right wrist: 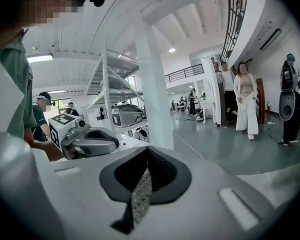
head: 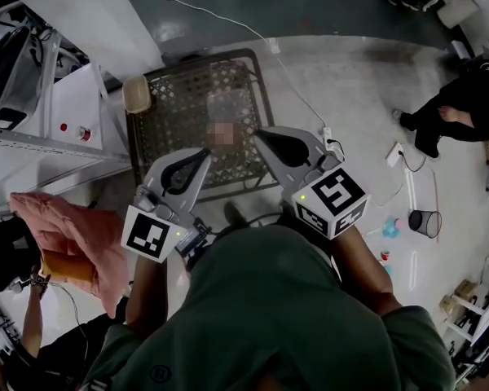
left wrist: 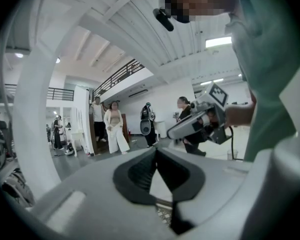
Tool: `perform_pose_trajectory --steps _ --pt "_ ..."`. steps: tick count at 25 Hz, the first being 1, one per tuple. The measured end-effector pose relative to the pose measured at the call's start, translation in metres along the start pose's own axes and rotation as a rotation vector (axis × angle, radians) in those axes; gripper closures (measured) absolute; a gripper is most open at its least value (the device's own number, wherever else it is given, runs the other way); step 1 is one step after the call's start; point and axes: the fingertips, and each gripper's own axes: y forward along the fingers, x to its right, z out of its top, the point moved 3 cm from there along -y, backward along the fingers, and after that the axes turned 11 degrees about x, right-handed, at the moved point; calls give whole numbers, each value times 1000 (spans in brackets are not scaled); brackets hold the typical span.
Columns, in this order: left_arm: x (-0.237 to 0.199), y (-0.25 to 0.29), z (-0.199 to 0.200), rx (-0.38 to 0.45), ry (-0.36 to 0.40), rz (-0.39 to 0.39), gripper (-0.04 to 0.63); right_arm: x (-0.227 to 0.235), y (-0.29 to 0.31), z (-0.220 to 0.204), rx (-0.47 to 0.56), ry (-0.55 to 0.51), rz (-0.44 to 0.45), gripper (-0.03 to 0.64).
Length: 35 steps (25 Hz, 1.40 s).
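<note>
The left gripper (head: 197, 157) is held with its jaws brought together at the tips, and nothing is seen between them in the left gripper view (left wrist: 156, 149). The right gripper (head: 261, 134) is likewise closed on nothing (right wrist: 146, 149). Only a strip of mesh is seen through the gap behind its tips.

Both are held in the air over the near edge of a dark mesh rack (head: 197, 59), the left toward its near left corner and the right toward its near right corner. Neither is seen to touch it.

A tan pad (head: 136, 94) is set on the rack's far left corner. Left of the rack and nearer the camera, another person's hand (head: 73, 239) is held out above an orange object (head: 65, 267). A power strip (head: 395, 153) and a black bin (head: 425, 222) are seen on the floor well to the rack's right.

As far as can be judged, nothing has been gripped or shifted. All handling is left to be done.
</note>
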Motion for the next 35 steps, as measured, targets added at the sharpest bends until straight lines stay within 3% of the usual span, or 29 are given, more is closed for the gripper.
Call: perform_pose_trajectory --steps 6,14,24,35 --pt "5 11 -6 9 -6 -19 592 5 -14 -4 -23 -10 -8 611" --pt "6 60 -2 -10 12 41 592 70 -21 0 -16 12 15 611" --pt "-10 124 -2 -24 36 134 592 136 -4 7 -38 9 126 611" --pt "-15 124 -15 -85 35 259 592 144 20 2 -68 15 272 611"
